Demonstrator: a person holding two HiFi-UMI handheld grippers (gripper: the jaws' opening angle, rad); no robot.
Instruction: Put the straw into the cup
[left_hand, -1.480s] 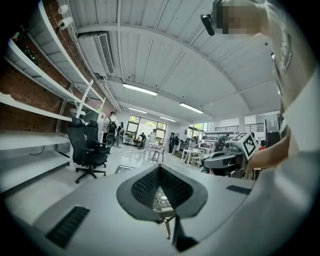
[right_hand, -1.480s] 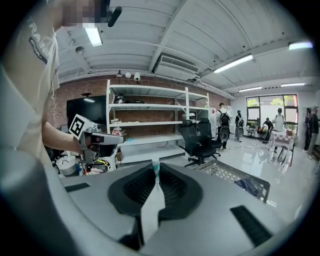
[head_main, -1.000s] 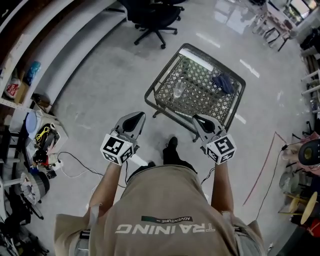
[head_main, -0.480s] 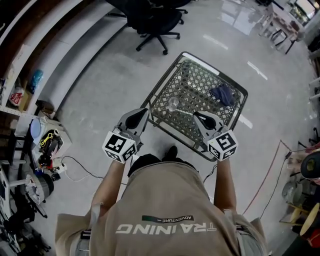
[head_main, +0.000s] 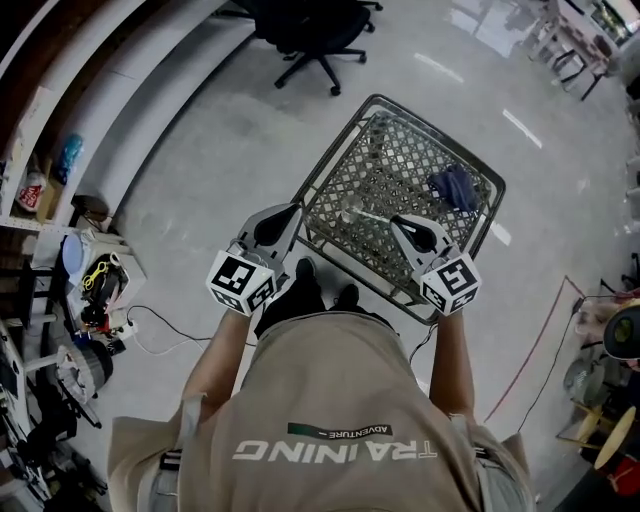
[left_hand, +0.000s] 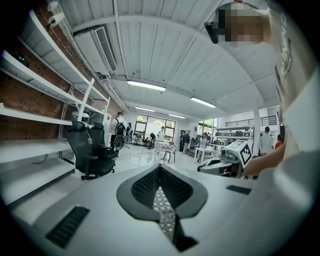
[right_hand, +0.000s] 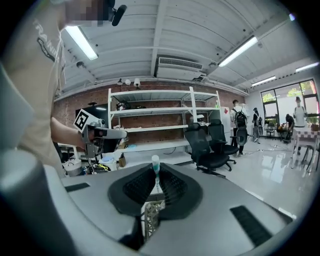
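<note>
My right gripper (head_main: 398, 221) (right_hand: 155, 172) is shut on a thin white straw (head_main: 370, 216) with a teal end (right_hand: 155, 162). The straw points left over the metal mesh table (head_main: 400, 160). A small clear cup (head_main: 346, 212) stands on the mesh at the straw's far end; I cannot tell whether they touch. My left gripper (head_main: 288, 211) (left_hand: 159, 169) hovers at the table's near-left edge, left of the cup. Its jaws are together with nothing between them. Each gripper also shows in the other's view: the left gripper (right_hand: 100, 134) and the right gripper (left_hand: 225, 163).
A dark blue cloth (head_main: 455, 188) lies on the mesh at the far right. A black office chair (head_main: 310, 30) stands beyond the table. Shelves and floor clutter with cables (head_main: 85, 290) line the left. My feet (head_main: 320, 295) are at the table's near edge.
I have stepped up to the mesh table. Both grippers moved forward over its near edge, and the straw's end now lies at the cup.
</note>
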